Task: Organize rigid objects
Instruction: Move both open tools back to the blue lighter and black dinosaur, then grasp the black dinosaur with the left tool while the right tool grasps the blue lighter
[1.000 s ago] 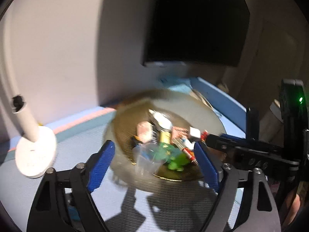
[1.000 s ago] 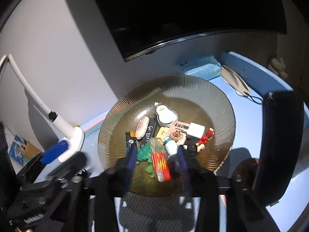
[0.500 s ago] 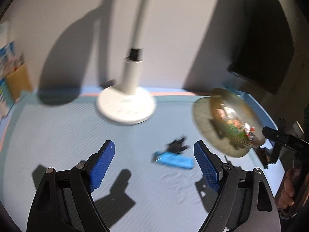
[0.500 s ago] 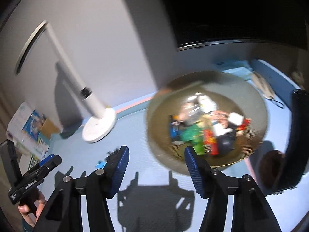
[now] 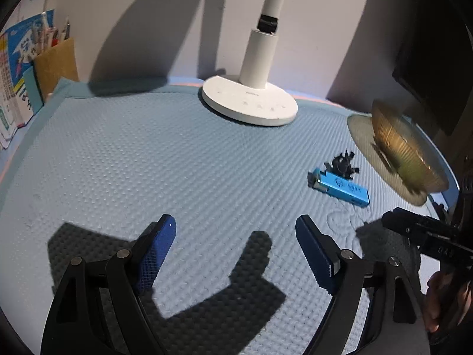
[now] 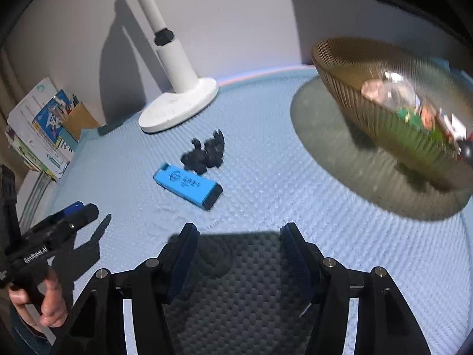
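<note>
The left gripper (image 5: 236, 254) is held with jaws wide apart and nothing between them. The blue lighter (image 5: 340, 186) lies ahead of its right jaw, touching the black figure (image 5: 343, 164). The right gripper (image 6: 238, 256) has just been opening, empty; the lighter lies ahead of its left jaw.

both grippers swung from the bowl (image 6: 369, 100) to the mat (image 5: 147, 162), right gripper (image 6: 238, 254) opening.
</note>
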A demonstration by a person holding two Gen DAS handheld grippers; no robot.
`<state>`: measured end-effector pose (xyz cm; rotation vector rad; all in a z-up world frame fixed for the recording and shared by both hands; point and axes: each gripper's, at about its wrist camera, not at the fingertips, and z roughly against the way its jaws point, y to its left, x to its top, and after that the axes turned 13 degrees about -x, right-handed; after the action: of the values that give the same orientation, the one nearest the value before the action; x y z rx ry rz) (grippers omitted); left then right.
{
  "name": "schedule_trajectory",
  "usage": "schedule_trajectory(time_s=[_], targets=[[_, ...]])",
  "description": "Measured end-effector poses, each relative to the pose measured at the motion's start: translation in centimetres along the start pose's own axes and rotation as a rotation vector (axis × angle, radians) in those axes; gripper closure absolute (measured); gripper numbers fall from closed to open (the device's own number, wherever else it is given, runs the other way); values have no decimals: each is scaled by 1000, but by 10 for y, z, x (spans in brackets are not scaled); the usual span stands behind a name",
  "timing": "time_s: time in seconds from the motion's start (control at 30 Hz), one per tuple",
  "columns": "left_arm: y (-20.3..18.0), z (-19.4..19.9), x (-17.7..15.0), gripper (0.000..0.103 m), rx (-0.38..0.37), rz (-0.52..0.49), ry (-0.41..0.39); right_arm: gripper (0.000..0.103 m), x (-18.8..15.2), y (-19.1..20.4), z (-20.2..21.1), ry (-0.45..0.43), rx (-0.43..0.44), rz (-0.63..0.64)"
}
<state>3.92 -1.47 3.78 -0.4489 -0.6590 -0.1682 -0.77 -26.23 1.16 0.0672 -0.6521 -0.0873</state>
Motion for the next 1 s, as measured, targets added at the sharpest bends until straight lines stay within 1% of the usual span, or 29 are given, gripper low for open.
schedule_trajectory(time_s=[0.1, 0.13, 0.17, 0.2, 0.23, 0.3, 0.33, 0.37, 0.47, 0.53, 0.63, 0.7, 0.73, 0.8, 0.83, 0.87, 0.9, 0.93, 0.97, 1.0], targets=[[5, -1, -1, 21, -24, 32, 9, 33, 0, 10, -3, 7, -17, 49], [7, 0, -1, 21, -29, 39, 3, 28, 0, 15, -2, 1, -22, 73], [6, 0, -2, 21, -31, 42, 3, 26, -1, 19, -2, -1, -28, 90], [6, 0, -2, 21, -32, 43, 6, 25, -2, 22, -3, -2, -37, 106], [6, -1, -3, 21, -31, 42, 10, 25, -3, 25, -4, -1, -43, 116], [2, -2, -4, 21, -25, 27, 16, 19, -4, 30, -7, 7, -52, 146], [0, -2, -5, 21, -19, 17, 16, 13, -4, 32, -8, 14, -49, 159], [-2, -2, -5, 21, -12, 3, 17, 12, -5, 32, -8, 16, -50, 170], [-10, -4, -6, 21, 10, -39, 21, 12, -6, 34, -8, 19, -66, 192], [-12, -5, -6, 21, 13, -50, 28, 12, -7, 34, -8, 29, -77, 198], [-9, -7, -5, 21, -2, -41, 43, 12, -4, 37, -9, 59, -83, 223], [-8, -10, -3, 21, -14, -32, 66, 12, 3, 41, -9, 63, -92, 252], [-8, -12, -1, 21, -26, -32, 79, 13, 7, 44, -10, 67, -96, 257], [-14, -17, 10, 21, -46, -55, 113, 25, 19, 49, -16, 70, -104, 279], [-18, -18, 14, 21, -43, -75, 119, 39, 23, 52, -20, 67, -107, 291], [-25, -20, 21, 21, -39, -114, 123, 45, 30, 54, -29, 69, -110, 297], [-34, -22, 30, 21, -45, -168, 129, 46, 33, 54, -34, 71, -105, 291], [-40, -25, 37, 21, -59, -201, 137, 46, 37, 53, -39, 65, -85, 274], [-48, -31, 45, 21, -102, -230, 161, 46, 42, 53, -42, 51, -53, 258], [-51, -36, 52, 21, -153, -236, 181, 46, 46, 54, -44, 42, -26, 248]])
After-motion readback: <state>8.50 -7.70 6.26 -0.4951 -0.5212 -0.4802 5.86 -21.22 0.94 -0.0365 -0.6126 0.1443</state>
